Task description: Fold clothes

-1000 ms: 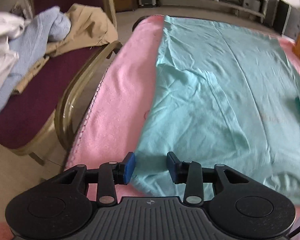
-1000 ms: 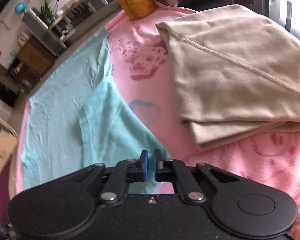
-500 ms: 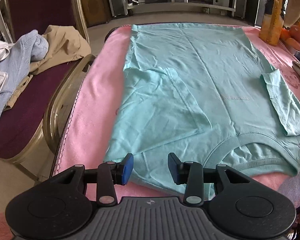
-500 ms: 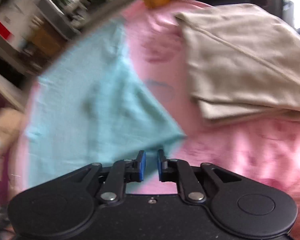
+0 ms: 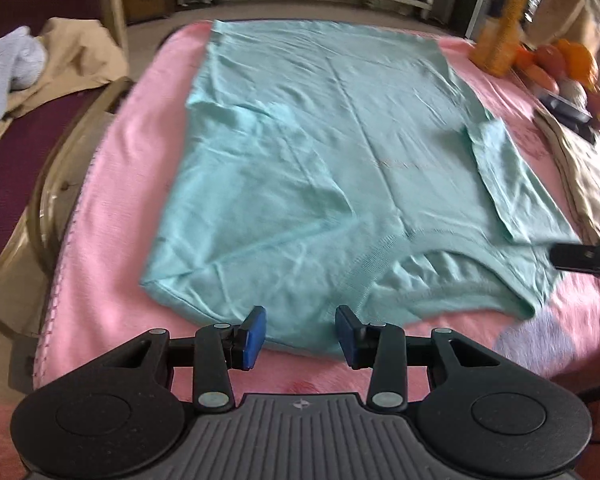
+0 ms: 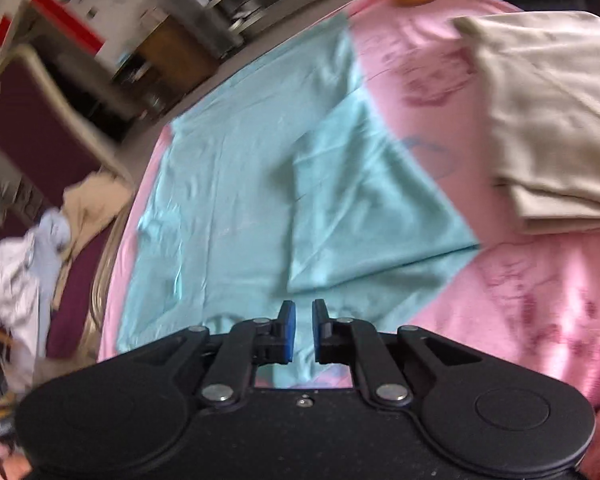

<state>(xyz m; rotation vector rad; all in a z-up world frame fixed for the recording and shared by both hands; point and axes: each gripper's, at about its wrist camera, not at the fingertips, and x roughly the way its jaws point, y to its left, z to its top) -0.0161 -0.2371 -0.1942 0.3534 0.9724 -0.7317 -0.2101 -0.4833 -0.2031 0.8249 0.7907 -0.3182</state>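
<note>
1. The teal shirt [image 5: 324, 168] lies flat on the pink blanket [image 5: 124, 184] that covers the table. Its neck hole is at the near end, close to both tools.
2. Both sleeves are folded in on top of the body. I think that is done to make the shirt a neat long shape before it gets folded shorter.
3. The left gripper [image 5: 300, 334] hangs just over the near edge of the shirt. Its blue pads stand part way apart, with shirt cloth showing in the gap, but they do not pinch it.
4. The right gripper [image 6: 303, 330] has a small gap between its pads, and its jaws have just been opening. Nothing is held between them. It hangs over the near right part of the shirt.
5. On the right, a folded tan cloth [image 6: 556, 120] lies close beside the shirt, so there is little room that way.
6. On the left, the blanket edge is near, and past it is a chair [image 5: 28, 148] with a pile of more clothes [image 5: 40, 68].
7. At the far right stand an orange bottle [image 5: 500, 36] and some fruit. The far end of the shirt nearly reaches the table edge.
</note>
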